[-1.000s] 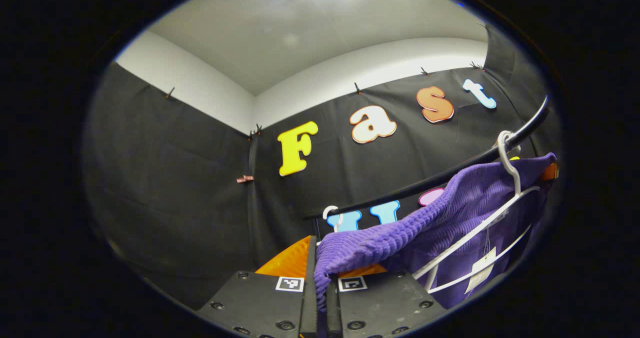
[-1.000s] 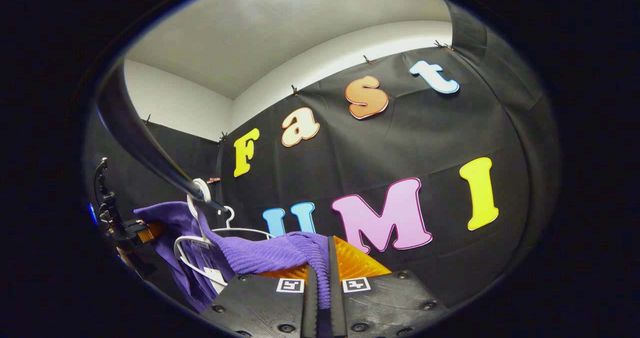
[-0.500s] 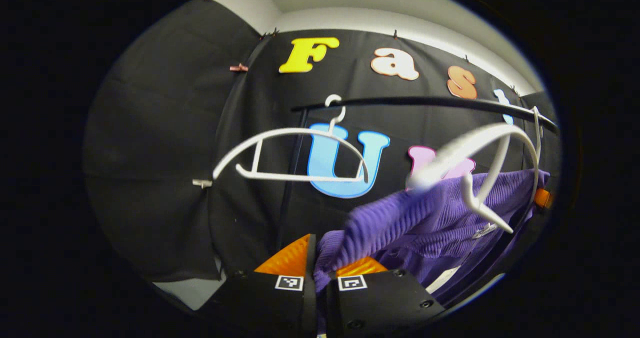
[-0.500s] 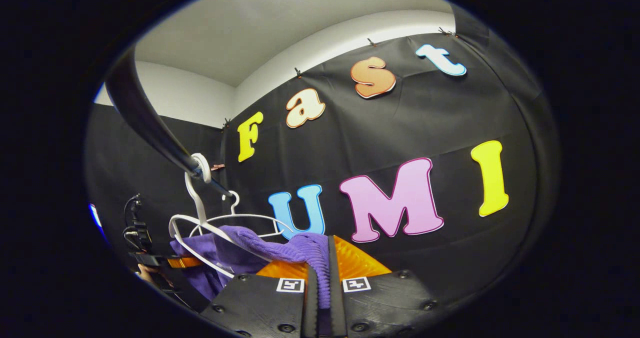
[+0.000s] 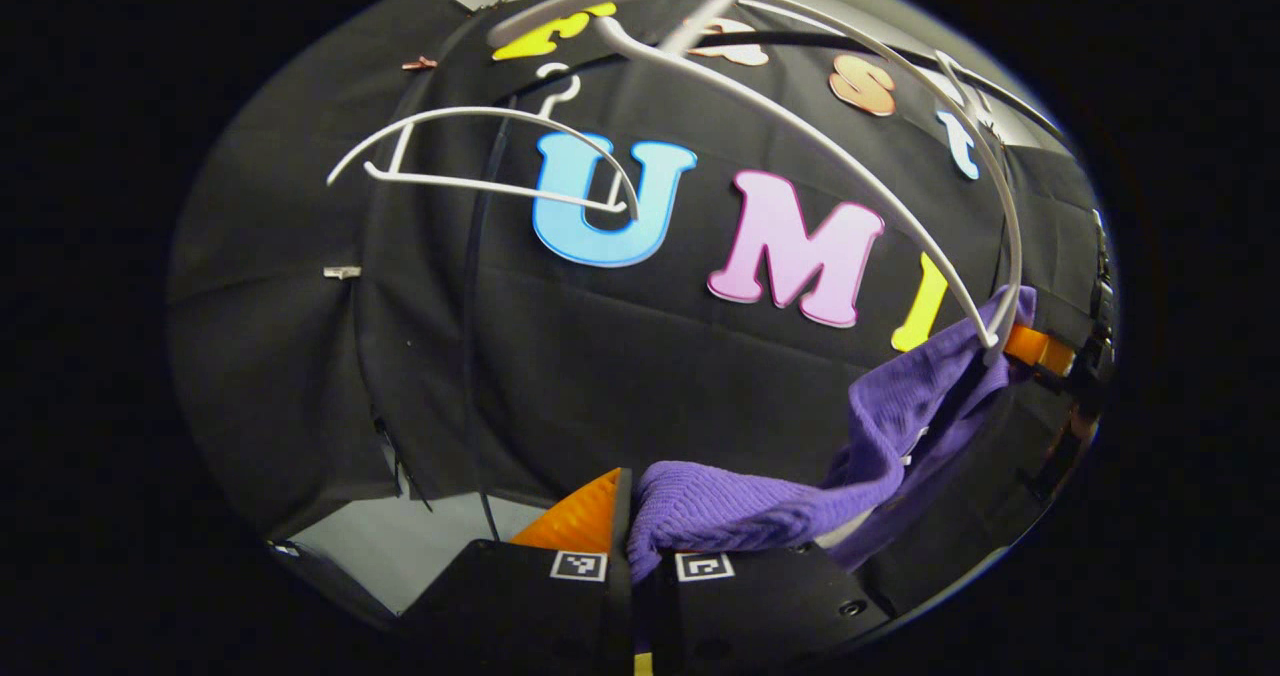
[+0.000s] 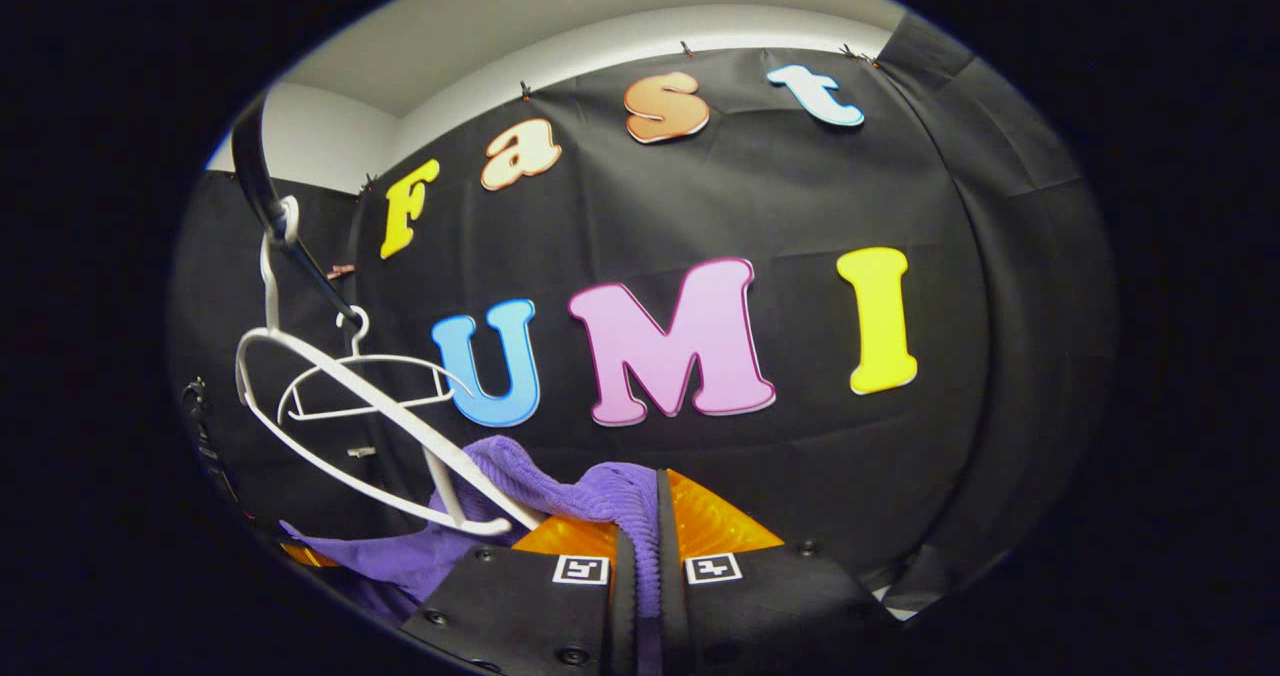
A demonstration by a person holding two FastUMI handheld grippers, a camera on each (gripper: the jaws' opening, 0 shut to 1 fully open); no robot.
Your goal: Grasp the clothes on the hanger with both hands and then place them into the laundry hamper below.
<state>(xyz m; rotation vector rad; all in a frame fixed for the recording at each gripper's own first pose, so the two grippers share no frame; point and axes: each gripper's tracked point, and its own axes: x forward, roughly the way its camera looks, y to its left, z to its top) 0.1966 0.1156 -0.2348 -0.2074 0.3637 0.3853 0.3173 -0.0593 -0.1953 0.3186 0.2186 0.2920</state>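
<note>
Both grippers pinch the purple knit garment (image 5: 740, 506). The left gripper (image 5: 640, 556) has its fingers closed on one end of it. The right gripper (image 6: 640, 556) has its fingers closed on the other end (image 6: 610, 501). The cloth stretches between the two grippers, so its long axis runs from one to the other. In the right gripper view the white hanger (image 6: 370, 436) on the black rail (image 6: 262, 191) touches the cloth on its upper side, and I cannot tell if the cloth is free of it. The laundry hamper should be below, so I judge that both grippers must go down together.
</note>
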